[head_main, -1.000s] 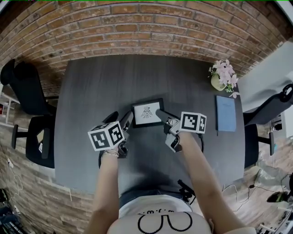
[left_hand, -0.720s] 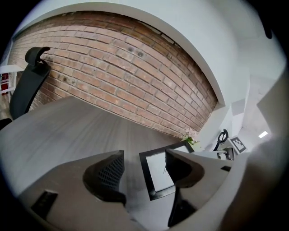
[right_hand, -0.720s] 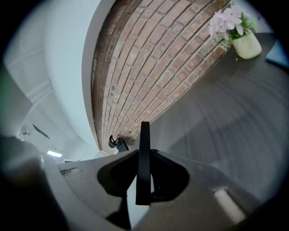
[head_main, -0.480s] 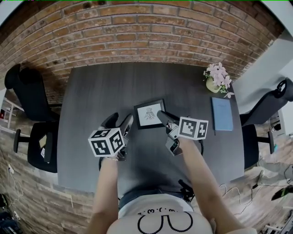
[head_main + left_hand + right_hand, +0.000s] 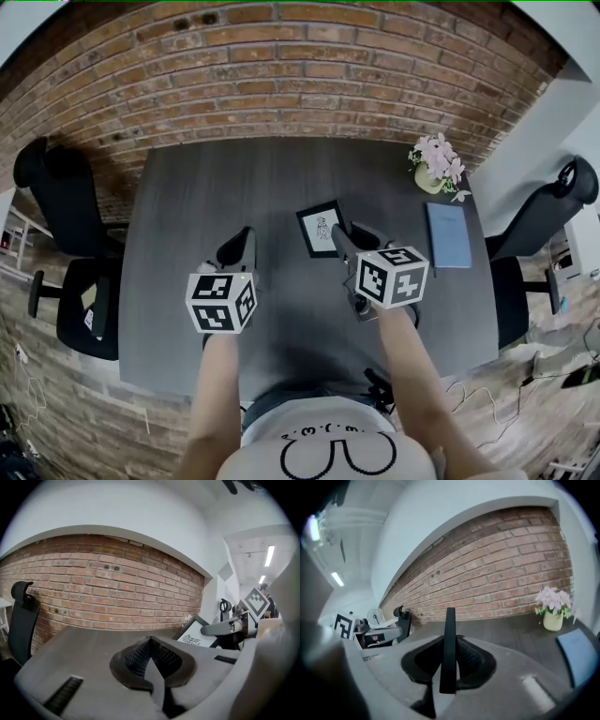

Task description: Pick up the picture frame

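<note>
Holding the picture frame [image 5: 321,228] by one edge in the right tool [image 5: 343,240], raised and tilted above the bench [image 5: 187,234], likely so that one grip alone carries it. Just clamped shut on nothing with the left tool [image 5: 241,246], kept apart leftward. Thin black border, white mat, small dark drawing.

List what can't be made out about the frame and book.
Frame drawing: too small in the head view, edge-on in the right gripper view, partly covered by the right gripper in the left gripper view.
Book cover: too small in the head view, cut off by the picture's edge in the right gripper view.
Table near edge: partly behind the arms, head view.
</note>
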Motion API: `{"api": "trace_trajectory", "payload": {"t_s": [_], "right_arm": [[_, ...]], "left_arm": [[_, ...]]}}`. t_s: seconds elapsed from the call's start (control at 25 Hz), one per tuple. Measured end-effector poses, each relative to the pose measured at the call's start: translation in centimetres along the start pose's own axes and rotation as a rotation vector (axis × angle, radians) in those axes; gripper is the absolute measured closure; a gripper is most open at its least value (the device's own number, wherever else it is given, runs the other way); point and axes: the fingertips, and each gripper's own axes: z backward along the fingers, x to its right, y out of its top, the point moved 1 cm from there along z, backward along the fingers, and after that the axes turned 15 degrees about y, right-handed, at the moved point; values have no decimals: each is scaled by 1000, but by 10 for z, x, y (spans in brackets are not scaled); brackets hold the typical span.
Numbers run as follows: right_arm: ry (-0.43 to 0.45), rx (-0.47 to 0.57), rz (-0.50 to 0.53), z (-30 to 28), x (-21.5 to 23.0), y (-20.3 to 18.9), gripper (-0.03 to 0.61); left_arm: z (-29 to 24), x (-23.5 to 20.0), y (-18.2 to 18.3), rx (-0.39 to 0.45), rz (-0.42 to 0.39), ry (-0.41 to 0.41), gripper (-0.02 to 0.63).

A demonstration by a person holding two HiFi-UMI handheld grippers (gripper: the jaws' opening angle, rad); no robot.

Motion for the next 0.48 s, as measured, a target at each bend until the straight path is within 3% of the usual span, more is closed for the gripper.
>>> {"api": "trace_trajectory", "payload": {"t_s": [0.2, 0.48], "right_arm": [[-128, 7, 203, 22, -6, 22, 512], [-222, 100, 273, 58, -11, 51, 512]], "left_arm": [[12, -2, 24, 93, -12, 19, 615], [29, -6, 51, 198, -25, 45, 615]]}}
